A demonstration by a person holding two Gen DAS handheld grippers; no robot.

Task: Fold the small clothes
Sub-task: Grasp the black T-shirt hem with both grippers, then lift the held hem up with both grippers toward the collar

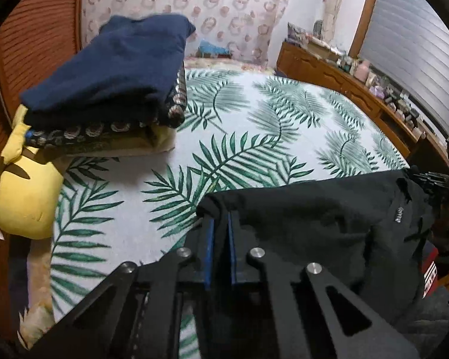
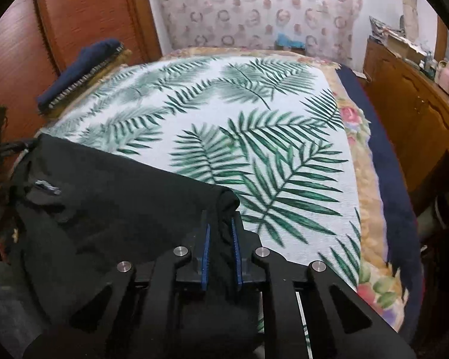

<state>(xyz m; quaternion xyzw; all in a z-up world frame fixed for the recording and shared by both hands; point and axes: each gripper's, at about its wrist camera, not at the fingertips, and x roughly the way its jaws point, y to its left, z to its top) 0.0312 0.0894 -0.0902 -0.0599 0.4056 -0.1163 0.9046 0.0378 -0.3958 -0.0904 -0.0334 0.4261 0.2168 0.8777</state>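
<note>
Left gripper (image 1: 221, 224) clenched on corner of black garment (image 1: 314, 215); right gripper (image 2: 221, 224) clenched on opposite corner, above palm-leaf bedspread (image 2: 224, 113).

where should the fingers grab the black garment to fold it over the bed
Grip the black garment at its two far corners, coming from the near edge of the leaf-print bedspread. The left gripper and right gripper are already shut there. The cloth bunches into a thick rolled edge at each corner, giving the fingers something to pinch, and it hangs taut between them.
</note>
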